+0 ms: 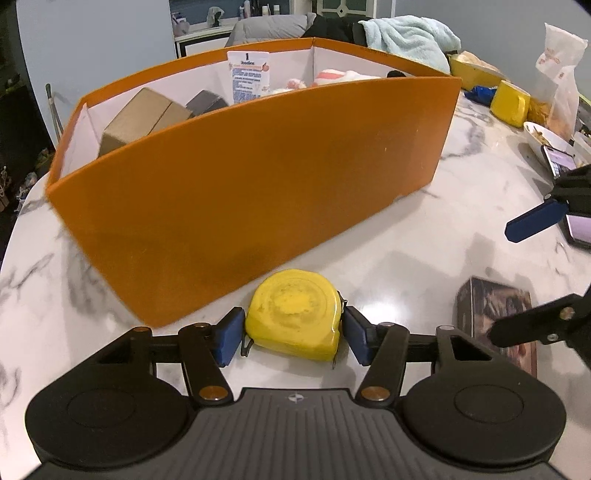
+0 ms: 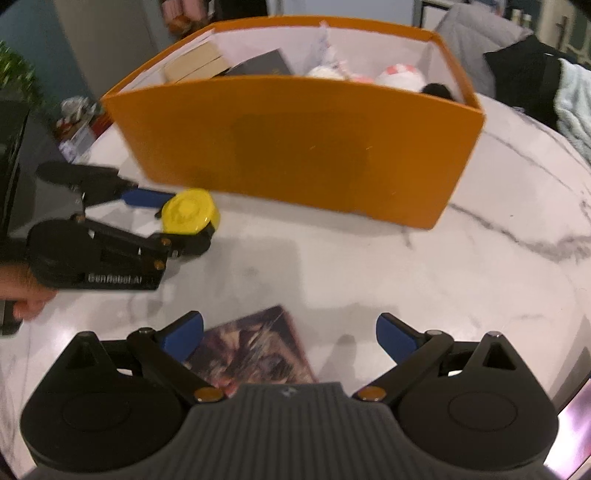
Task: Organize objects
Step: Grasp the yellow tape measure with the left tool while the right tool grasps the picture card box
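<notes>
Left wrist view shows a white marble table point(image 1: 424, 236) filling the scene, with a grey couch point(image 1: 273, 26) and a pale blue blanket point(image 1: 410, 37) in the room beyond. A large orange box point(image 1: 258, 177) stands on the far half, holding a cardboard carton point(image 1: 144, 118) at its left end. Just near of it, the left gripper point(image 1: 293, 334) has its blue pads closed against a yellow tape measure point(image 1: 295, 314) resting on the marble, while the right gripper point(image 2: 290, 338) hovers wide apart and holds nothing, above a dark picture-covered box point(image 2: 255, 350).

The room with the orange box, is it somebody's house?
Probably a home. The marble table holds yellow mugs and a snack bag, and a blanket-draped couch sits behind the orange box.
</notes>
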